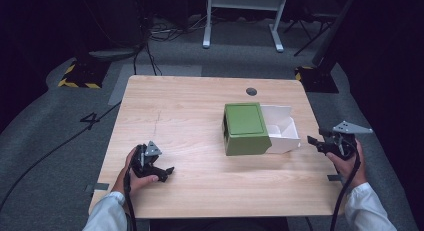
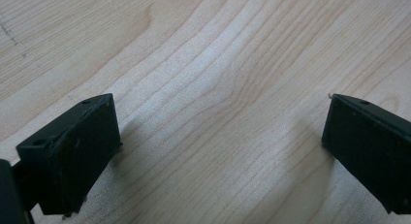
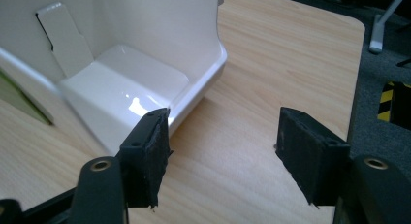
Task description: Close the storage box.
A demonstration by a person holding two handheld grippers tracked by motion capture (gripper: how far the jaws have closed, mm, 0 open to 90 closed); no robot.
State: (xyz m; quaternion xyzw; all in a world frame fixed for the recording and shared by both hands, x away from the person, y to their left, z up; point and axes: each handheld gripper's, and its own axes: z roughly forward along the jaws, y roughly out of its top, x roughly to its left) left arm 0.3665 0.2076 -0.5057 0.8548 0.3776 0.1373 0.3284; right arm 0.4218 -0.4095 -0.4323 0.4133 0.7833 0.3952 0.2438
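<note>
Table (image 1: 200,186): a light wooden top carries everything.
Green box (image 1: 245,128): set right of the table's middle, toward the right edge.
White tray (image 1: 281,127): seen touching the green box's right side, open at the top.
Left gripper (image 1: 167,173): held low near the front-left corner, jaws spread wide over bare wood, nothing gripped.
Right gripper (image 1: 314,141): held at the right edge, jaws wide apart, pointed at the white tray's near corner, nothing held.

Worktop (image 1: 190,111): light wood, under both hand-held grippers.
Floor (image 1: 50,121): grey carpet beyond the worktop.
White desk frame (image 1: 245,16): far ahead.
</note>
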